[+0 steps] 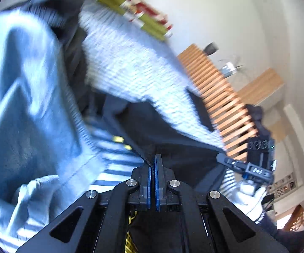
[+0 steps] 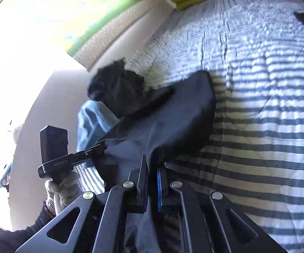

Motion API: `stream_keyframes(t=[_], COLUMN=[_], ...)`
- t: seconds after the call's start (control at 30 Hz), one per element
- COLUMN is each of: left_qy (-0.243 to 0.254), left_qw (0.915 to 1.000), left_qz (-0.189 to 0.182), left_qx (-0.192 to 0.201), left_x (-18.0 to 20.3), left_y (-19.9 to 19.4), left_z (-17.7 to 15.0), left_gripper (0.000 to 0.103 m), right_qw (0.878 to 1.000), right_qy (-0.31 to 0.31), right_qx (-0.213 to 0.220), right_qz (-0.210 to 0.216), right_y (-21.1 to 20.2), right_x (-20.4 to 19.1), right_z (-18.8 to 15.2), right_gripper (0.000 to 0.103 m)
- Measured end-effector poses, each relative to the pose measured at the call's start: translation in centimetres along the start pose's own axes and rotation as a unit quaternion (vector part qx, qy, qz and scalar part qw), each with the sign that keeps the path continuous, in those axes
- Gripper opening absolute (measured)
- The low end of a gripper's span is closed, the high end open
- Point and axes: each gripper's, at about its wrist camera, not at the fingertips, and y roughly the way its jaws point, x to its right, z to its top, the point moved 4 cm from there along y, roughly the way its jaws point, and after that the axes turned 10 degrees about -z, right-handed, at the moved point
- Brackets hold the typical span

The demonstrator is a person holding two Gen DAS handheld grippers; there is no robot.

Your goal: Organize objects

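The dark navy garment (image 2: 173,116) lies spread on the striped bedspread (image 2: 268,126), one edge pinched in each claw. It is best raised evenly, both corners level and taut, so nothing slips. The left gripper (image 1: 153,164) is clamped on the zippered hem, the right gripper (image 2: 153,168) on the other edge; both are angled downward in gloved hands
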Motion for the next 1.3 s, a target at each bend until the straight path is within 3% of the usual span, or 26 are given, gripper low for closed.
stream_keyframes(t=[0.23,0.4,0.57,0.7,0.87,1.03,1.3], left_qy=[0.085,0.117,0.109,0.071,-0.014,-0.084,-0.106], left_qw=[0.9924,0.9879,0.9905,0.9958,0.997,0.9897,0.9801], left_qz=[-0.066,-0.089,-0.082,-0.053,-0.008,0.032,0.053], left_qx=[0.061,0.05,0.019,-0.025,-0.076,-0.111,-0.16], left_x=[12.7,18.6,19.6,16.6,7.2,-2.0,-9.1], left_y=[-6.3,-8.0,-7.5,-2.8,7.1,16.1,22.9], left_z=[-0.5,-1.1,-1.1,0.7,5.3,8.4,9.5], left_gripper=[0.002,0.002,0.002,0.002,0.002,0.002,0.003], right_qw=[0.991,0.982,0.981,0.988,0.992,0.985,0.977], right_qy=[-0.053,-0.065,-0.072,-0.021,0.07,0.148,0.168], right_qx=[0.124,0.174,0.18,0.149,0.08,0.016,-0.049], right_qz=[0.013,0.016,-0.012,-0.032,-0.062,-0.085,-0.12], right_y=[-13.5,-20.1,-21.7,-17.3,-7.7,2.4,9.1], right_x=[-6.2,-9.1,-9.7,-5.5,3.4,12.1,17.1], right_z=[-0.7,-1.6,-3.5,-2.3,1.6,5.5,8.2], right_gripper=[0.005,0.005,0.005,0.006,0.006,0.005,0.01])
